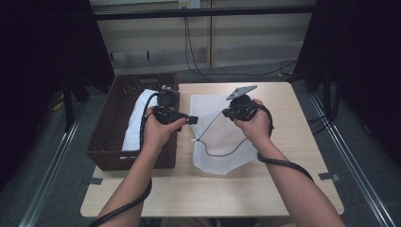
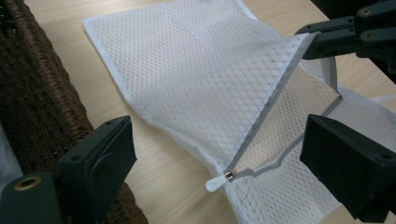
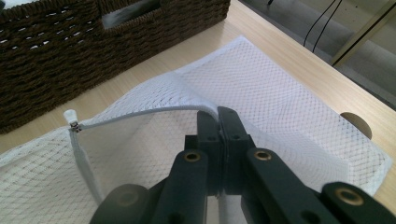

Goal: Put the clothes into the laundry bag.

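Mesh laundry bag (image 1: 215, 130) lying flat on the table (image 1: 283, 184), zipper mouth agape, its near edge overhanging nothing. Right gripper (image 3: 218, 122), fingers closed, pinches the upper zipper edge (image 3: 140, 112) and lifts it. Left gripper (image 2: 219, 158), fingers spread wide and empty, hovers over the zipper pull (image 2: 217, 183). Wicker basket (image 1: 113, 123) holding white cloth (image 1: 137, 118) flanks the bag's left side; bare tabletop lies to the right.

A rectangular light wooden table (image 1: 293, 142) stands on grey carpeted floor (image 1: 56, 189). Beyond the grippers, a pale panelled wall (image 1: 255, 38) carries dangling black cables (image 1: 189, 47). Dark black curtains (image 1: 42, 47) hang to either side, with metal floor rails (image 1: 359, 165) running alongside.
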A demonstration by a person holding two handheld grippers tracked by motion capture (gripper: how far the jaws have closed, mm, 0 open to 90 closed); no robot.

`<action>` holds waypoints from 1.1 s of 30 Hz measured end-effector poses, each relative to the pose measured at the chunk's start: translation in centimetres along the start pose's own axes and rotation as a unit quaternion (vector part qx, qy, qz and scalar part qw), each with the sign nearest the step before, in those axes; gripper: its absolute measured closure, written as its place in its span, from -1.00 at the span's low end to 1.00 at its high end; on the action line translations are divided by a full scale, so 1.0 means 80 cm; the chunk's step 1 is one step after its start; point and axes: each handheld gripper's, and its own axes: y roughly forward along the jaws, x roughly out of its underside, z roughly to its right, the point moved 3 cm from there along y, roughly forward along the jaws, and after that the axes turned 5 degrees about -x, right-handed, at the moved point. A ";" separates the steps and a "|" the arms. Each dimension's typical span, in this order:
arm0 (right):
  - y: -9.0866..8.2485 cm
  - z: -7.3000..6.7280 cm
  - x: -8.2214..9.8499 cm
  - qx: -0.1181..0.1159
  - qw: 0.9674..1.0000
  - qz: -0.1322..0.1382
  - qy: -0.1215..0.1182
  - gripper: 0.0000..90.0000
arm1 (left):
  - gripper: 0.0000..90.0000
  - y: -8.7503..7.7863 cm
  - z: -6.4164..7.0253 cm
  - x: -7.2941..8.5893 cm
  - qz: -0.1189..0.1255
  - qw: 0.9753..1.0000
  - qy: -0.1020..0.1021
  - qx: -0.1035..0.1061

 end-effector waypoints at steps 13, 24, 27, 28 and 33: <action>0.002 -0.001 -0.001 0.000 1.000 -0.006 -0.001 0.98 | -0.82 -0.017 -0.022 -0.008 0.006 1.000 -0.008 -0.011; 0.004 -0.003 -0.001 0.001 1.000 -0.012 0.001 0.98 | -0.83 -0.022 -0.046 -0.009 0.010 1.000 -0.009 -0.028; 0.005 -0.003 -0.001 0.001 1.000 -0.011 0.000 0.98 | -0.84 -0.022 -0.048 -0.009 0.015 0.999 -0.015 -0.032; 0.005 -0.003 -0.001 0.001 1.000 -0.011 0.000 0.98 | -0.84 -0.023 -0.051 -0.008 0.010 0.999 -0.008 -0.036; 0.007 -0.002 -0.002 0.001 1.000 -0.010 -0.005 0.98 | -0.84 -0.025 -0.060 -0.006 0.010 0.999 -0.012 -0.038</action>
